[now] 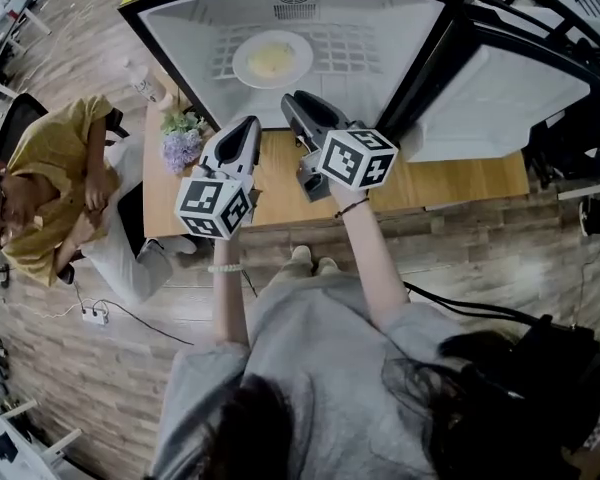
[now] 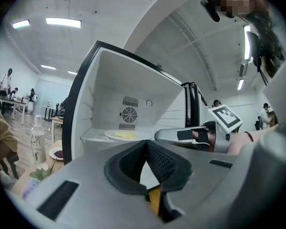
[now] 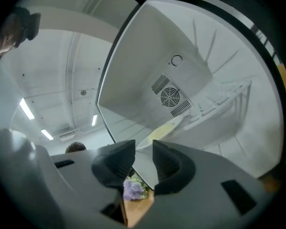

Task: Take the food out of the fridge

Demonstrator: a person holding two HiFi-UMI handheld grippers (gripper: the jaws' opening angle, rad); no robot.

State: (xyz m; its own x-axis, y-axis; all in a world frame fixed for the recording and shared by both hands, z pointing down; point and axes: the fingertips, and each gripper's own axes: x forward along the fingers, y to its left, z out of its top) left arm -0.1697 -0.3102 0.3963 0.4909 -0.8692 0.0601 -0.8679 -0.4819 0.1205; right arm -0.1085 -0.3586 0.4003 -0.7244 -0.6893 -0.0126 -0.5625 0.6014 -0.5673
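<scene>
A white plate of pale yellow food (image 1: 272,60) lies on the wire shelf inside the open fridge (image 1: 400,28). It also shows in the left gripper view as the plate (image 2: 120,135) and in the right gripper view as the plate (image 3: 163,128). Both grippers hover side by side just outside the fridge opening, pointing in. My left gripper (image 1: 248,124) has its jaw tips touching, with nothing between them (image 2: 145,146). My right gripper (image 1: 293,101) stands a little ahead, rolled, its jaws apart and empty (image 3: 143,149). Neither touches the plate.
The fridge door (image 1: 500,98) hangs open at the right. The fridge stands on a wooden table (image 1: 450,180) with purple flowers (image 1: 183,140) and a bottle (image 1: 145,80) at its left end. A person in a yellow shirt (image 1: 50,183) sits at the left.
</scene>
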